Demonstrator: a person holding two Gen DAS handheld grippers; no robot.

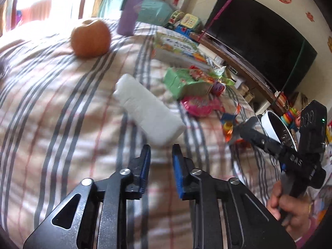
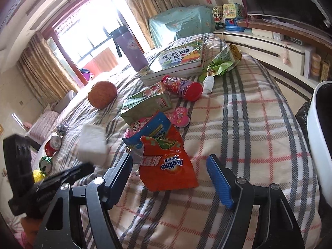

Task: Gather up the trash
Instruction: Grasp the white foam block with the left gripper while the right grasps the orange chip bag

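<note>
Trash lies on a plaid bedcover. An orange Ovaltine wrapper lies flat just ahead of my right gripper, which is open and empty with a finger on each side of it. Behind it lie a pink packet, a green carton, a red tube and a green wrapper. A white tissue pack lies just ahead of my left gripper, which is open and empty. The right gripper also shows in the left wrist view.
An orange fruit, a purple bottle and picture books sit further back. Drink cans lie at the left. A white bin with a black liner stands off the bed's right edge. A TV and a cabinet stand beyond.
</note>
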